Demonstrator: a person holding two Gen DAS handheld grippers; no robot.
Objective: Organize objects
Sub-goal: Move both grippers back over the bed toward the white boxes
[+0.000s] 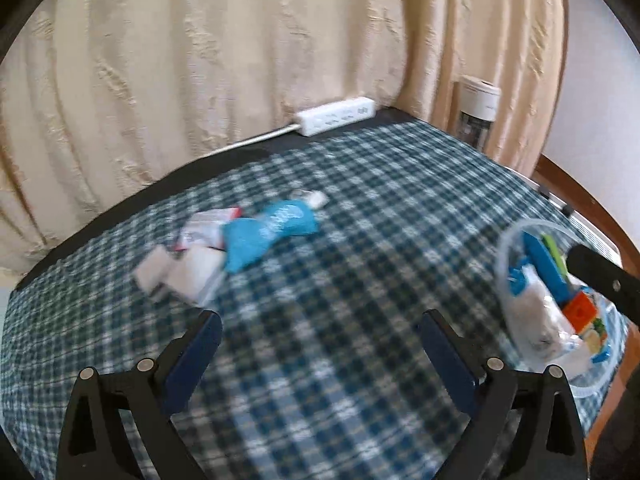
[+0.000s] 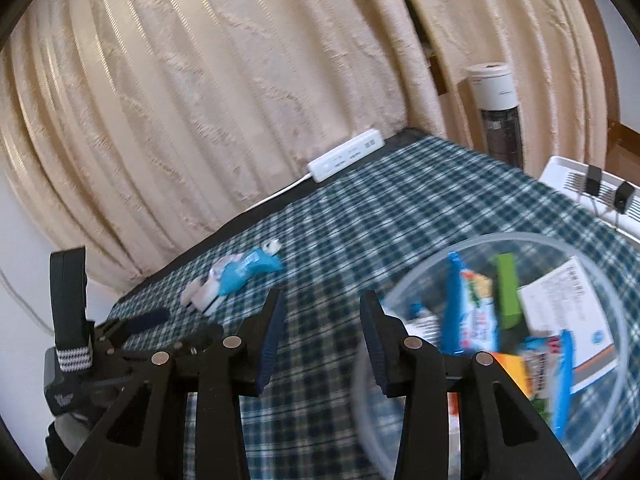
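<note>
Partly done, by the look of it. Clear round tub [image 2: 624, 320] near the right edge of the checked tablecloth [image 1: 360, 184], already loaded: blue wrappers, a green box [image 2: 509, 292], an orange pack, a white printed card [image 2: 568, 312], all inside its wall. Remaining: a small heap well apart from the tub, toward the far left edge of the cloth: a blue packet [image 1: 266, 232], a red-and-white wrapper [image 1: 208, 226] touching it, and one or two pale pieces [image 1: 176, 268] just beside; blurred, so possibly three items, possibly four.

Left gripper [image 1: 320, 340] spread wide, nothing between its fingers, hanging over bare cloth on the near side of the heap. Right gripper [image 2: 322, 320] parted only a little and empty, jaws not touching the tub rim that shows just right of them.

White power strip [image 1: 340, 114] at the far edge against the curtain [image 1: 200, 60], probably no part of the sorting. White tower appliance [image 2: 496, 112] beyond the far right corner, off the cloth.

Judged remainder: heap items to go into the tub, one or two at a time; thin soft wrappers lying flat, likely awkward to pinch.
</note>
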